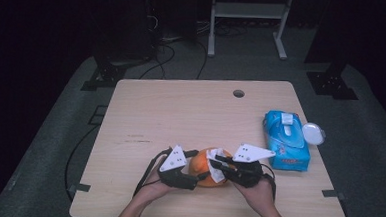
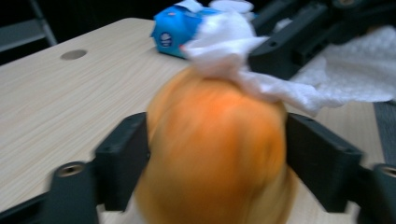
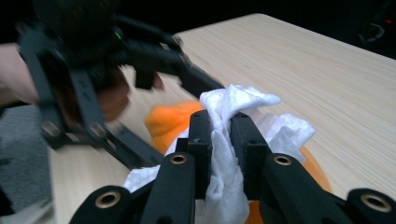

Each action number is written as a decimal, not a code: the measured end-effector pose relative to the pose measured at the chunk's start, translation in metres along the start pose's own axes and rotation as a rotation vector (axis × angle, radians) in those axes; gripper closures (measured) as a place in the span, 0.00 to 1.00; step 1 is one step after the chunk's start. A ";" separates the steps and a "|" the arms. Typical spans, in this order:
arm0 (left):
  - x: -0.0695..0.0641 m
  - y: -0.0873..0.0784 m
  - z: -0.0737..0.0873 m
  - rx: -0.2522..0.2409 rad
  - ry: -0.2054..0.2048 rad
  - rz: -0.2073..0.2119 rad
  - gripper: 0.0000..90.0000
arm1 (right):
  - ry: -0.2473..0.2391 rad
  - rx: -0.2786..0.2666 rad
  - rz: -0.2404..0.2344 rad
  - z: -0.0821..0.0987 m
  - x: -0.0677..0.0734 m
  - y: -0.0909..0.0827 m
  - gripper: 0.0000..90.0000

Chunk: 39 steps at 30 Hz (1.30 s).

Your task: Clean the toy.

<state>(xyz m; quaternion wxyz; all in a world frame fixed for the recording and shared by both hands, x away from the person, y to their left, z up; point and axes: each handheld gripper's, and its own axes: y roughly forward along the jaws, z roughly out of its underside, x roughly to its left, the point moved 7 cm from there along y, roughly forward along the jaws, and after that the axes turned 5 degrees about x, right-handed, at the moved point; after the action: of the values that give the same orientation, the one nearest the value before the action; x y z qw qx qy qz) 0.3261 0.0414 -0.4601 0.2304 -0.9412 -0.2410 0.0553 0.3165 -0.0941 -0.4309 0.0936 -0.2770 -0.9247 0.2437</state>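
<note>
Left tool (image 1: 196, 165), right tool (image 1: 217, 163): black jaws, brass-ringed screw holes, grey three-cornered plates, black cables.

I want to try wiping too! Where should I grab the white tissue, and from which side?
Grab the white tissue by its bunched-up middle, coming from above the orange ball, probably. The right gripper pinches that thick fold, so loose corners hang free to wipe. The left gripper has its jaws either side of the ball.
</note>
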 end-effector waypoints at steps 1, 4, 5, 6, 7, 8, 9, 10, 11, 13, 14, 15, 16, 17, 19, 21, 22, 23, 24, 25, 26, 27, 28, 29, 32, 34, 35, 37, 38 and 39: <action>-0.002 0.001 0.001 -0.002 -0.006 0.016 0.28 | 0.012 -0.004 -0.001 0.000 -0.002 -0.002 0.87; -0.011 0.006 0.000 0.013 0.031 0.008 0.36 | -0.020 -0.011 0.017 -0.005 0.007 -0.002 0.87; -0.013 0.006 -0.001 0.024 0.049 0.008 0.37 | -0.032 -0.014 0.001 -0.008 0.014 -0.001 0.87; -0.015 0.006 -0.001 0.031 0.063 0.005 0.38 | -0.052 -0.018 -0.012 -0.010 0.021 0.001 0.87; -0.015 0.006 0.000 0.036 0.070 0.002 0.38 | -0.072 -0.013 -0.018 -0.011 0.027 0.003 0.87; -0.013 0.005 0.001 0.041 0.063 0.001 0.39 | -0.095 -0.010 -0.013 -0.012 0.030 0.005 0.87; -0.011 0.004 0.002 0.044 0.054 0.003 0.40 | -0.098 -0.006 -0.013 -0.013 0.029 0.006 0.87; -0.009 0.003 0.003 0.047 0.049 -0.001 0.41 | -0.074 -0.004 -0.014 -0.012 0.025 0.005 0.87; -0.006 0.002 0.004 0.049 0.046 -0.005 0.41 | -0.054 -0.004 -0.010 -0.010 0.018 0.004 0.87; -0.001 0.001 0.007 0.047 0.032 -0.005 0.42 | -0.009 0.000 0.024 -0.001 -0.001 0.000 0.87; 0.000 0.001 0.007 0.040 0.020 0.002 0.41 | 0.034 0.002 0.028 0.004 -0.010 -0.002 0.87; 0.000 0.001 0.005 0.036 0.022 0.002 0.39 | 0.065 0.000 0.032 0.008 -0.018 -0.005 0.87; 0.001 0.000 0.001 0.018 0.027 -0.004 0.35 | 0.082 -0.002 0.038 0.010 -0.022 -0.007 0.87; 0.001 -0.001 -0.005 -0.021 0.020 -0.006 0.29 | 0.090 -0.012 0.039 0.009 -0.022 -0.007 0.87; 0.000 -0.002 -0.013 -0.058 0.011 -0.002 0.25 | 0.078 -0.021 0.005 0.005 -0.013 -0.005 0.87; -0.001 0.000 -0.009 -0.013 0.051 -0.016 0.33 | 0.039 -0.018 -0.024 0.001 -0.001 0.001 0.87; 0.001 -0.001 -0.007 -0.007 0.032 -0.010 0.35 | 0.026 -0.009 -0.009 0.000 0.001 0.002 0.87; 0.003 -0.002 -0.004 -0.008 0.001 0.002 0.38 | 0.026 -0.005 -0.007 0.000 -0.001 0.002 0.87; 0.007 -0.004 -0.002 -0.001 -0.007 -0.007 0.39 | 0.040 -0.005 0.001 0.001 -0.004 0.001 0.87; 0.011 -0.005 0.001 0.007 -0.018 -0.018 0.41 | 0.046 0.004 0.025 0.005 -0.009 0.000 0.87; 0.015 -0.007 0.003 0.008 -0.043 -0.015 0.42 | 0.040 0.017 0.053 0.009 -0.015 -0.002 0.87; 0.018 -0.008 0.004 0.008 -0.064 -0.013 0.42 | 0.059 0.025 0.063 0.015 -0.020 -0.003 0.87; 0.020 -0.008 0.006 0.009 -0.063 -0.017 0.43 | 0.089 0.030 0.063 0.021 -0.024 -0.004 0.87; 0.019 -0.008 0.006 0.006 -0.072 -0.014 0.43 | 0.108 0.036 0.064 0.025 -0.027 -0.005 0.87; 0.014 -0.005 -0.002 -0.025 -0.046 -0.021 0.35 | 0.083 0.020 0.049 0.020 -0.020 -0.004 0.87; 0.013 -0.001 -0.003 -0.006 -0.043 -0.040 0.28 | 0.035 0.009 0.028 0.014 -0.009 -0.002 0.87; 0.013 -0.001 -0.001 0.003 -0.039 -0.044 0.30 | 0.026 0.014 0.032 0.013 -0.007 -0.001 0.87; 0.014 -0.001 0.001 0.010 -0.046 -0.041 0.37 | 0.044 0.018 0.035 0.017 -0.013 0.000 0.87; 0.014 -0.001 0.002 0.009 -0.051 -0.038 0.39 | 0.075 0.019 0.031 0.020 -0.019 -0.001 0.87; 0.014 -0.001 0.002 0.013 -0.051 -0.042 0.39 | 0.105 0.019 0.028 0.024 -0.026 -0.001 0.87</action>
<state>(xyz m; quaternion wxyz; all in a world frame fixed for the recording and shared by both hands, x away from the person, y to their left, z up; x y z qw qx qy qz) 0.3378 0.0499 -0.4615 0.2313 -0.9326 -0.2663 0.0760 0.3301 -0.1188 -0.4519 0.1411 -0.3016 -0.9122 0.2387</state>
